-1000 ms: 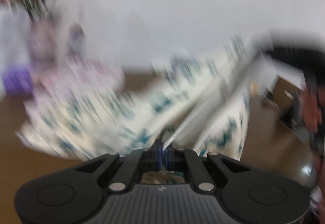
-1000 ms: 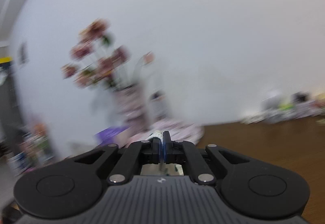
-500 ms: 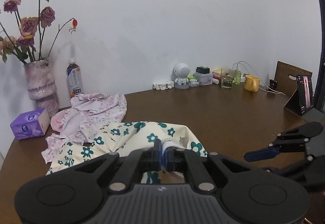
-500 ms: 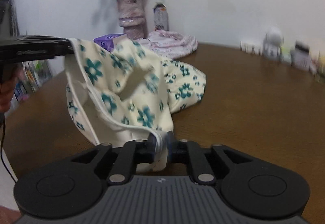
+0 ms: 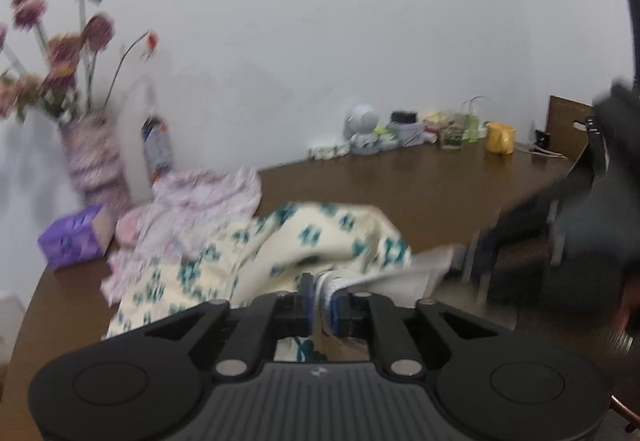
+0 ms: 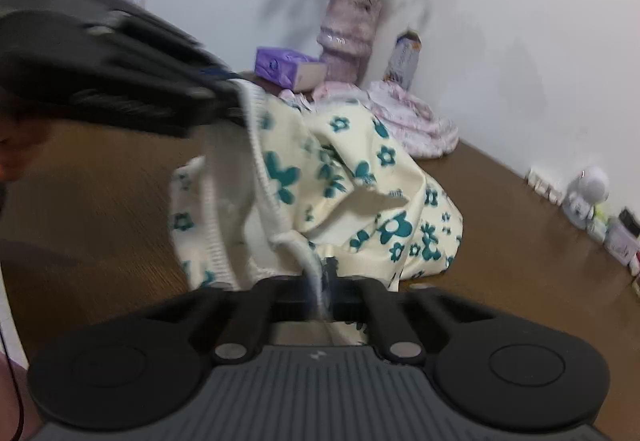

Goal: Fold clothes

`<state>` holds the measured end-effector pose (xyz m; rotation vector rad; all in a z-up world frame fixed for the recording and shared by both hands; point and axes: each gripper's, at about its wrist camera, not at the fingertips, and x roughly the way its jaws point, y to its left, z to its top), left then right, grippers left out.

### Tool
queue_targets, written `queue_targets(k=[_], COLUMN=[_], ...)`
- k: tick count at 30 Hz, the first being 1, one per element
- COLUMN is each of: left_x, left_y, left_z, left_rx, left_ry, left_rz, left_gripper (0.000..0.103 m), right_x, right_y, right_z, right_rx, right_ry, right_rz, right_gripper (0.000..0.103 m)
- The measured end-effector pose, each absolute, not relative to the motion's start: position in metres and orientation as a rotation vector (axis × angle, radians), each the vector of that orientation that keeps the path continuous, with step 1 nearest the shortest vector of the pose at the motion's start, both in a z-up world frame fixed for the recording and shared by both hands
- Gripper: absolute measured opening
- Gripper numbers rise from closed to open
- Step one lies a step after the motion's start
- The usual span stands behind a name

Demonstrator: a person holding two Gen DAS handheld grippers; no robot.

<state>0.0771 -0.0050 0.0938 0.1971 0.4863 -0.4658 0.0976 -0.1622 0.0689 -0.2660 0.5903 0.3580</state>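
Brown table (image 6: 500, 241) by white wall, cream garment (image 6: 360, 181) with teal flowers bunched before vase (image 6: 348, 33), ribbed hem pinched in left gripper (image 5: 322, 305), jaws just eased, right gripper (image 6: 322, 281) clamped on hem.

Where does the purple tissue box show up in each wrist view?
Left wrist: purple tissue box sits at the far left, on the table edge, below the vase.
Right wrist: it is upper centre, just left of the vase.
Shared landmark: the vase of flowers beside it.

Each gripper (image 5: 322, 305) (image 6: 324, 289) is matte black with a ribbed grey base, silver screws and blue-edged pads.
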Motion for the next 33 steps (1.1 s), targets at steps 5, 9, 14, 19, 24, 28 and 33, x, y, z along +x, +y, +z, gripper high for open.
queue_targets(k=[5,9,14,19,24,28,33], left_x=[0.065,0.058,0.052,0.047,0.032,0.018,0.007], left_y=[-0.004,-0.01,-0.002,0.001,-0.013,-0.023,-0.025], left_z=[0.068,0.047,0.039,0.037,0.028,0.02,0.018], left_rx=[0.119,0.071,0.054,0.064,0.155,0.255,0.313], left_ry=[0.567,0.616,0.62,0.623,0.595,0.564,0.537], left_rz=[-0.491,-0.509,-0.469,-0.467,-0.493,-0.497,-0.487], left_gripper=[0.022,0.023,0.02,0.024,0.008,0.006,0.006], right_x=[0.105,0.103,0.105,0.093,0.072,0.055,0.039], right_y=[-0.191,-0.194,-0.19,-0.201,-0.216,-0.217,-0.221], right_z=[0.095,0.119,0.129,0.12,0.098,0.074,0.045], right_rx=[-0.025,0.068,0.079,0.074,0.076,0.023,0.003], right_ry=[0.512,0.403,0.363,0.371,0.403,0.469,0.567], right_rz=[0.299,0.266,0.257,0.205,0.181,0.176,0.172], right_gripper=[0.001,0.001,0.001,0.001,0.001,0.001,0.002])
